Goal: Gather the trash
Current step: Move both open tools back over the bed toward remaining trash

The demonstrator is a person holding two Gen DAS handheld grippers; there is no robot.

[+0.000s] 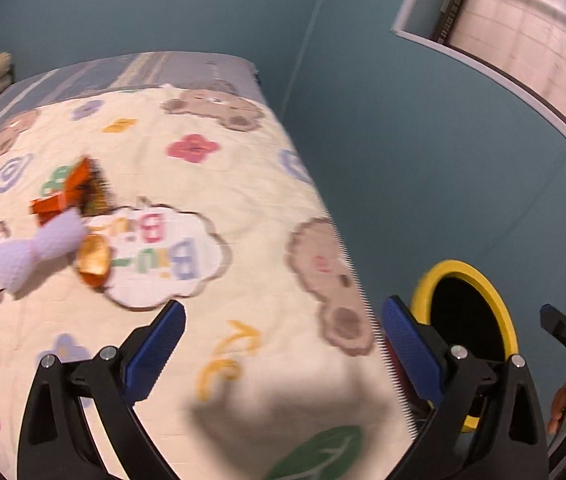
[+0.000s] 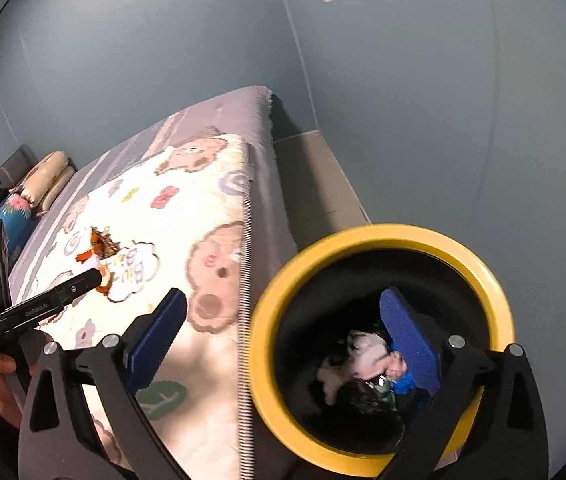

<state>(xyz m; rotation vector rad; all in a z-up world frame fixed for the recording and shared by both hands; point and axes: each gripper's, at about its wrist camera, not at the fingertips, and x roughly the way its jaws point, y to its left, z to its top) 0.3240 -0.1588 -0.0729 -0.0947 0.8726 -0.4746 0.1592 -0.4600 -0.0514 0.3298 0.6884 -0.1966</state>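
While the left gripper [image 1: 283,344] hangs over the near part of the bed, its blue-padded jaws stand wide apart with nothing between them. On the cartoon-bear quilt [image 1: 243,184], to the far left of that gripper, lie an orange wrapper [image 1: 67,196] and a crumpled gold foil wrapper [image 1: 93,262], the foil touching a lilac knitted toy [image 1: 39,246]. A yellow-rimmed trash bin [image 2: 279,292] stands on the floor just beside the right edge of the bed. The right gripper [image 2: 283,336] hovers above the bin's near-left rim, its jaws likewise spread and empty, one finger over the quilt and the other over the bin's mouth. Inside the bin sits crumpled white and blue trash [image 2: 363,356]. Folded pillows [image 2: 45,182] rest at the far left end of the bed.
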